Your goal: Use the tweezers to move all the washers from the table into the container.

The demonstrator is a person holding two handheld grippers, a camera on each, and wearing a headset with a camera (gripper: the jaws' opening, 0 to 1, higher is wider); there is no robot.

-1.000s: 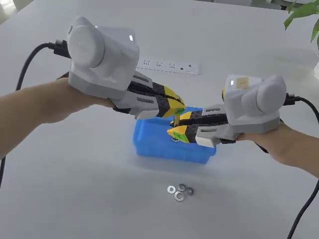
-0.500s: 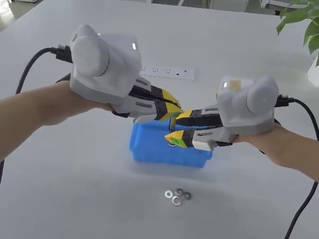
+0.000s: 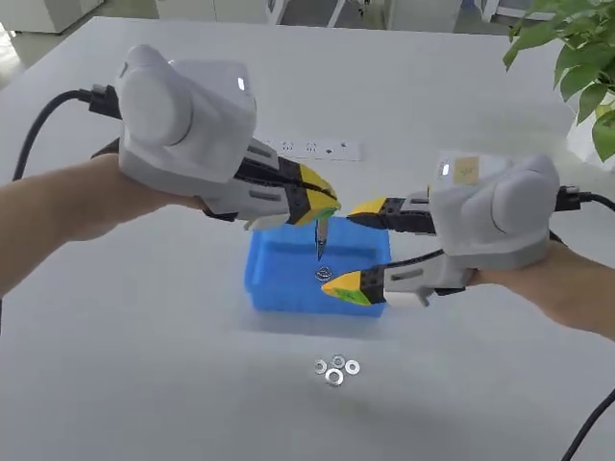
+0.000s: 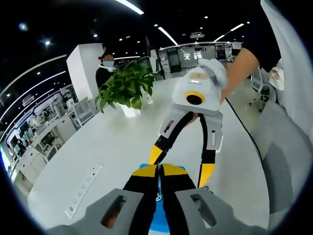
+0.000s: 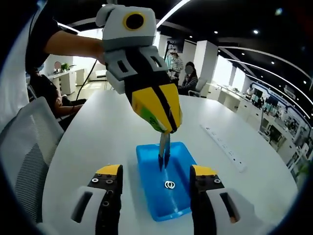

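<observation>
My left gripper (image 3: 325, 203) is shut on thin metal tweezers (image 3: 320, 240) that point down over the blue container (image 3: 274, 288). One washer (image 3: 324, 274) lies inside the container, just below the tweezer tips. My right gripper (image 3: 344, 247) stands open, one jaw on each side of the tweezers and touching nothing. A small cluster of washers (image 3: 336, 368) lies on the white table in front of the container. In the right gripper view the tweezers (image 5: 164, 149) hang from the left gripper (image 5: 161, 115) above the container (image 5: 146, 166) and its washer (image 5: 169, 184).
A white power strip (image 3: 317, 149) lies on the table behind the container. A potted plant (image 3: 567, 58) stands at the far right. Black cables trail from both grippers. Open white tabletop (image 3: 144, 365) surrounds the container.
My right gripper, shut beside the tweezer tips before, has opened wide. The washer now lies on the container floor. The head camera has shifted a little.
</observation>
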